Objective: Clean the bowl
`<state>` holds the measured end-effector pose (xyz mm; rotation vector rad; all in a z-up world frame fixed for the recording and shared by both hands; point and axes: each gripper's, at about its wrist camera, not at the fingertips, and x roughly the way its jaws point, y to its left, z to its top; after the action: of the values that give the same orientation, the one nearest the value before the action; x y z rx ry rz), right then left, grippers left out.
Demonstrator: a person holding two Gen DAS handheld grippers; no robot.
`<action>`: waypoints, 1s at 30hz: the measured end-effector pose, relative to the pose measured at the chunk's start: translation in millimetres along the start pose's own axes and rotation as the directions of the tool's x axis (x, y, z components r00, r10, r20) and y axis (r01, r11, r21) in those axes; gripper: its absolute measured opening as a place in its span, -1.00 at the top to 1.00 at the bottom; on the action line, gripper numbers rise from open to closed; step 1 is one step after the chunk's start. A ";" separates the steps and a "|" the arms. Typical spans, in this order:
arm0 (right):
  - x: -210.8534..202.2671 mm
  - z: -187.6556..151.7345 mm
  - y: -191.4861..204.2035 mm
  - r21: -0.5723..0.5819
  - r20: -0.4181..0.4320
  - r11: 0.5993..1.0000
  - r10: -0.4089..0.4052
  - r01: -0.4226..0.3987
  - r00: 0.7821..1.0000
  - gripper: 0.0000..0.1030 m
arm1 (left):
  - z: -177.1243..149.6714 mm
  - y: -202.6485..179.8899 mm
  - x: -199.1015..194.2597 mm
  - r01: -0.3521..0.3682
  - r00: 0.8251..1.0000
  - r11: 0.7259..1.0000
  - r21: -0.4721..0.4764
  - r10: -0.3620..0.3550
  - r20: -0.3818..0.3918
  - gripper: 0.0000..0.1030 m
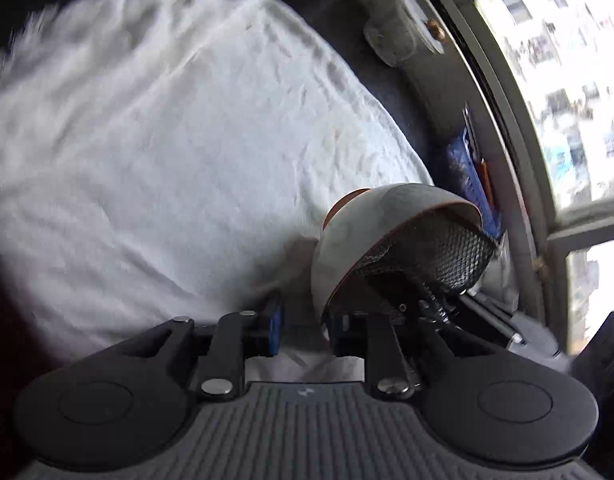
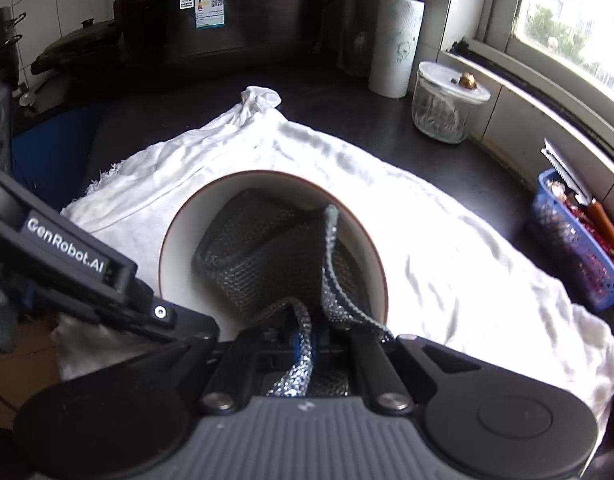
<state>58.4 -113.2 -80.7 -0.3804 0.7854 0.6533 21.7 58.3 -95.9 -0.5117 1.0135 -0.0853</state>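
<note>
A white bowl (image 2: 179, 248) with a brown rim is tilted on its side over a white towel (image 2: 447, 248). A grey mesh scrubbing cloth (image 2: 267, 256) fills its inside. My right gripper (image 2: 303, 344) is shut on the mesh cloth and presses it into the bowl. In the left wrist view the bowl (image 1: 347, 248) sits just past my right finger, with the mesh cloth (image 1: 439, 248) and the other gripper in its mouth. My left gripper (image 1: 303, 332) has its jaws apart; the right finger is against the bowl's rim, and I cannot tell whether it grips it.
The towel (image 1: 147, 160) covers a dark counter. A glass jar (image 2: 443, 108), a paper towel roll (image 2: 395, 44) and a blue basket (image 2: 575, 240) stand along the window sill at right. A large dark cooker (image 2: 219, 20) stands at the back.
</note>
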 end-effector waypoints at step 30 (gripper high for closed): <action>17.0 3.5 -2.2 0.101 -0.052 0.984 0.155 -0.149 0.987 0.92 | -9.1 52.8 26.2 0.217 0.971 0.884 -0.414 -0.240 -0.002 0.83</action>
<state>70.7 -106.2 -91.0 -0.2537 0.9056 0.7465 19.6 93.5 -144.0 -1.0220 1.0233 -0.0960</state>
